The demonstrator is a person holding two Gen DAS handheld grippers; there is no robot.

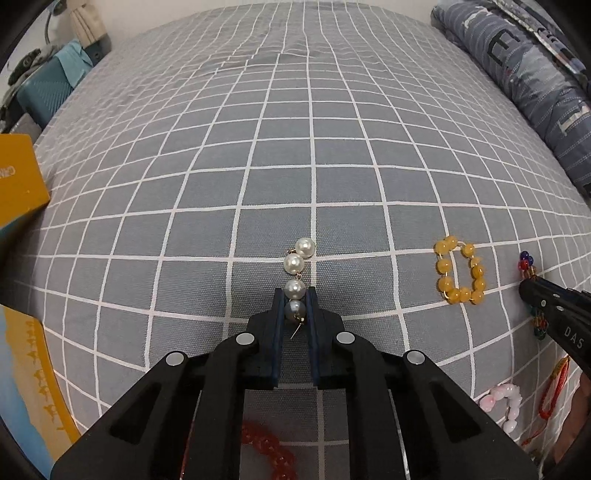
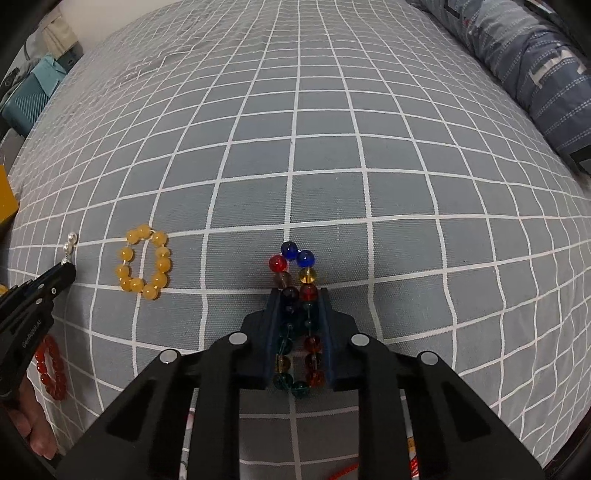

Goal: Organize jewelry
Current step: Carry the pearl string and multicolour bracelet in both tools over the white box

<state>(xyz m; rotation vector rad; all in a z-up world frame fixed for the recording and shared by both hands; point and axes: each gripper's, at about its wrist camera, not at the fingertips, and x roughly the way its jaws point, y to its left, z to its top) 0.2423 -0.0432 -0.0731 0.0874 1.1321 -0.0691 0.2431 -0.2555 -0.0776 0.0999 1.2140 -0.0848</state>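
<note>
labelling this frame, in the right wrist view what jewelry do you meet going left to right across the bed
red bead bracelet → pearl earrings in the left gripper → yellow bead bracelet → multicolour bead bracelet in the right gripper

Checked bedsheet [image 1: 332,166] under yellow bracelet [image 1: 460,275]

Work surface is my bed [image 1: 295,166], covered in a grey sheet with a white grid; it fills nearly all of both views. Fabric wrinkled toward the bed's far edge. Along the bed's right side lies a rolled blue-grey quilt [image 1: 517,74] with pale stripes and block lettering. Off the bed's far-left corner: a teal ribbed suitcase [image 1: 40,92], draped with a light blue cloth [image 1: 75,61]. White wall [image 1: 122,14] beyond the far edge. On the bed's left edge, a yellow box [image 1: 18,177]. Light is even.
</note>
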